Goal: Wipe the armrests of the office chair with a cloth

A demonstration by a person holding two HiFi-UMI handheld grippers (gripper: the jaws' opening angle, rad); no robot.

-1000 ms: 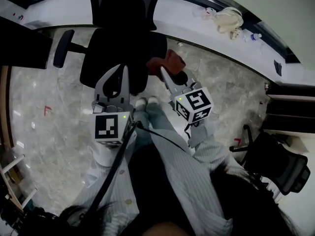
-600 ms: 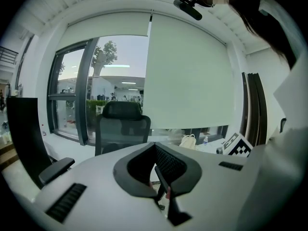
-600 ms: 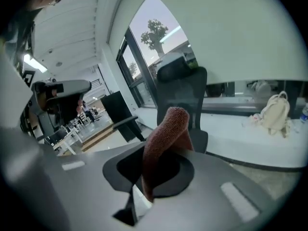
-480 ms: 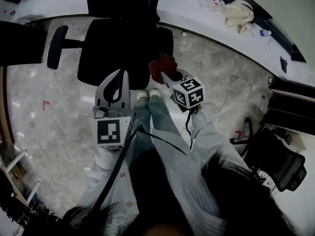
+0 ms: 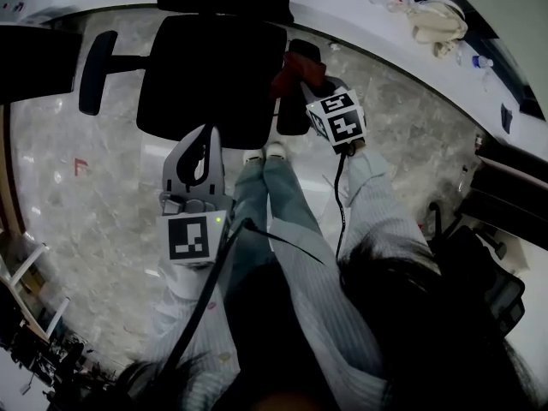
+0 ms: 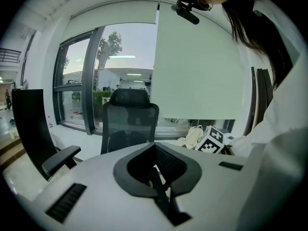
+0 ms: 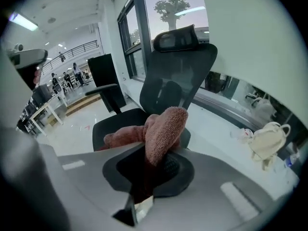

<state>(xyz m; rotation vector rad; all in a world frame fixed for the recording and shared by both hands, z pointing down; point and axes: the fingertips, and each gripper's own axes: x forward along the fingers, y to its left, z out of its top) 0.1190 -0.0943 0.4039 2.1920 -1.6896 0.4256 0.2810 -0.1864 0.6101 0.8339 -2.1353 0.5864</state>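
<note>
Right gripper (image 5: 304, 91) jaws clamped on the red-brown cloth (image 7: 163, 129), its bunched end over the office chair's near armrest (image 5: 291, 120), likely so fabric meets it first; left gripper (image 5: 205, 144), jaws closed and empty, hangs clear by the seat (image 5: 205, 75).

Cloth (image 5: 291, 74) over armrest (image 5: 291, 120) (right of the seat (image 5: 210, 75)).
</note>
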